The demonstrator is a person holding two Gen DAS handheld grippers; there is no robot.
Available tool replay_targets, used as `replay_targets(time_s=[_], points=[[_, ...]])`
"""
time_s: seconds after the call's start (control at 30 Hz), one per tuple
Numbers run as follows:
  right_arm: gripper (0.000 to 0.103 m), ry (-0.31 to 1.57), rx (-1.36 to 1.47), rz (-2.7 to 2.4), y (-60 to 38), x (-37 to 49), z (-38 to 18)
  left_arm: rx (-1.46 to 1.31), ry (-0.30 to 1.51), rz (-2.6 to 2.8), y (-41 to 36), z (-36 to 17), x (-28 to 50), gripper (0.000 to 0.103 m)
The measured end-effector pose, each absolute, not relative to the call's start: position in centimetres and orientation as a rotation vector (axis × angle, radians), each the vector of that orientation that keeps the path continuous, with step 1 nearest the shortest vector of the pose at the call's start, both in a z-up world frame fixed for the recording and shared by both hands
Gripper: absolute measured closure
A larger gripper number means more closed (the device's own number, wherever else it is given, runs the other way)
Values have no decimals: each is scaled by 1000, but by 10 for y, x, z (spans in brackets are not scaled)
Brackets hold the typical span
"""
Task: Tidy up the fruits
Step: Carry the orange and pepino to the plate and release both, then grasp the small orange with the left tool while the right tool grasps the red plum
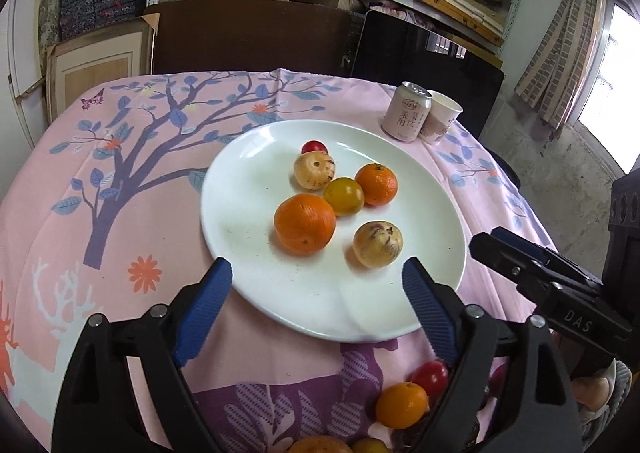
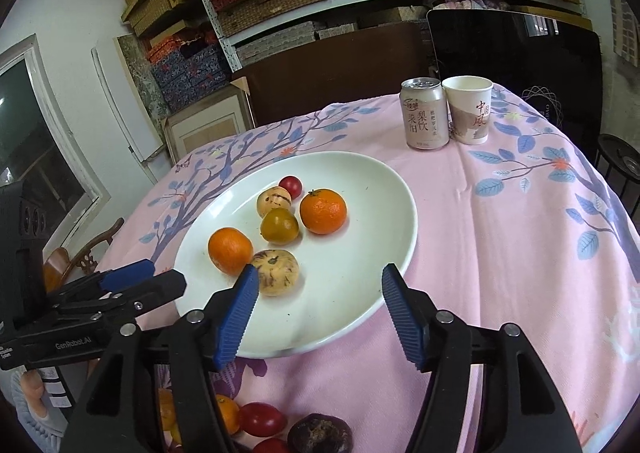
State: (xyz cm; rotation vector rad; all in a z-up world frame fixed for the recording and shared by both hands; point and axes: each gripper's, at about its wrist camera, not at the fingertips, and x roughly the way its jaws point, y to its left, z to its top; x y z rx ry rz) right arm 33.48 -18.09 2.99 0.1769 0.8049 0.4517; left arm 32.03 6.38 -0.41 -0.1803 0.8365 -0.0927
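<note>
A white plate (image 1: 248, 181) (image 2: 384, 189) sits on the pink cloth and holds several fruits: two oranges (image 1: 304, 224) (image 2: 323, 211), a yellow-green fruit (image 1: 343, 196) (image 2: 279, 225), two pale streaked fruits (image 1: 377, 244) (image 2: 275, 272) and a small red one (image 1: 314, 146) (image 2: 290, 186). My left gripper (image 1: 318, 285) is open and empty over the plate's near rim. My right gripper (image 2: 318, 293) is open and empty over the near rim, its left finger beside a streaked fruit. Loose fruits lie below the grippers: an orange (image 1: 401, 405), red tomatoes (image 1: 430, 378) (image 2: 262, 419) and a dark fruit (image 2: 320, 435).
A pink drink can (image 1: 406, 111) (image 2: 425, 114) and a paper cup (image 1: 442, 117) (image 2: 468, 109) stand at the table's far right. Shelves with boxes, a brown board and a black panel (image 2: 516, 49) stand behind the table.
</note>
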Motion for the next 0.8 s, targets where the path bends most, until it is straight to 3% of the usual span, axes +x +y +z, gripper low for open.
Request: replay_targets(time_s=[0.43, 0.57, 0.8], points=[[24, 756, 221, 431, -199, 303, 27, -304, 783, -12, 100, -6, 277, 5], [14, 751, 234, 393, -210, 285, 23, -314, 771, 50, 117, -10, 243, 5], [11, 800, 362, 372, -236, 248, 6, -416, 697, 121, 151, -14, 167, 5]])
